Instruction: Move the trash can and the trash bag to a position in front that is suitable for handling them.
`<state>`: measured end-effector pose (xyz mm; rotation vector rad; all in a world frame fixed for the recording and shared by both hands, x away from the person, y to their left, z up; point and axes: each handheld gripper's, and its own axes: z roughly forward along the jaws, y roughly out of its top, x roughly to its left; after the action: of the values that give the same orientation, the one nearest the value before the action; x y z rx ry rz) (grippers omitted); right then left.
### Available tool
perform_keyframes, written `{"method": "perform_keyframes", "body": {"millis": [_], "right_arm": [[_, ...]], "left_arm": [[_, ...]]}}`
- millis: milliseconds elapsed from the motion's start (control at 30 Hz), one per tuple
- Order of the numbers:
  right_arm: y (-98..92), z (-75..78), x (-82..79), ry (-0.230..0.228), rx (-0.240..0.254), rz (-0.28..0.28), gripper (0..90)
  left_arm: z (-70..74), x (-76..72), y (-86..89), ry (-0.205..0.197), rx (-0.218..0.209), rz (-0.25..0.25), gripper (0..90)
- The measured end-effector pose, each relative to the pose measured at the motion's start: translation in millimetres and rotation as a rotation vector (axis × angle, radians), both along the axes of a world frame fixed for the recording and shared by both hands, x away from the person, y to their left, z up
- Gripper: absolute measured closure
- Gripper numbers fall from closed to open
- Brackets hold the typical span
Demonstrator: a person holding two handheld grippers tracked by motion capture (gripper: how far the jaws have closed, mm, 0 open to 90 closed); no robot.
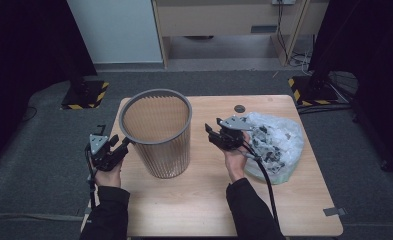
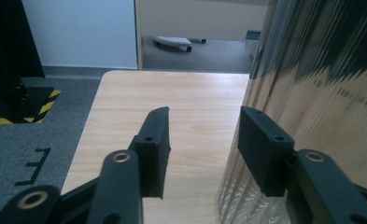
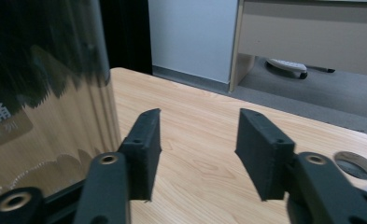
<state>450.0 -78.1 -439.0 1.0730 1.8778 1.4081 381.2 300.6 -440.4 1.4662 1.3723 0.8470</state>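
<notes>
Both forearms enter bottom centre; left gripper point(image 1: 115, 148) and right gripper point(image 1: 215, 132), half-open and empty, flank the ribbed plastic wastebasket point(image 1: 159, 135): light, stiff, slippery; grip its rim.

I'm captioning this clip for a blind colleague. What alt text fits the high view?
A person at a wooden table holds a gripper in each hand on either side of an upright ribbed wastebasket: the left gripper beside its rim, the right gripper apart from it, jaws parted. A crumpled clear plastic bag lies behind the right hand.
</notes>
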Motion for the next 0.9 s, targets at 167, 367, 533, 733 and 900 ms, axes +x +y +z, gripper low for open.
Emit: {"method": "perform_keyframes", "body": {"millis": [167,367,533,733,900], "right_arm": [[23.8,-1.2,12.6,0.007,0.014,0.013,58.8],[41.2,2.4,23.7,-0.002,0.023,0.046,67.8],[56.6,2.5,26.2,-0.006,0.021,0.071,75.0],[61.5,1.4,23.4,-0.008,0.018,0.070,86.7],[60.1,3.0,15.5,0.003,0.028,0.058,90.0]], "left_arm": [[-0.3,6.5,1.5,-0.015,-0.043,0.001,62.1],[1.6,12.7,-1.0,-0.040,-0.051,-0.012,71.0],[2.8,14.0,-10.2,-0.043,-0.025,-0.048,80.7],[2.7,13.3,-12.5,-0.043,-0.034,-0.062,89.8],[5.2,11.3,-16.7,-0.021,-0.039,-0.070,89.9]]}}
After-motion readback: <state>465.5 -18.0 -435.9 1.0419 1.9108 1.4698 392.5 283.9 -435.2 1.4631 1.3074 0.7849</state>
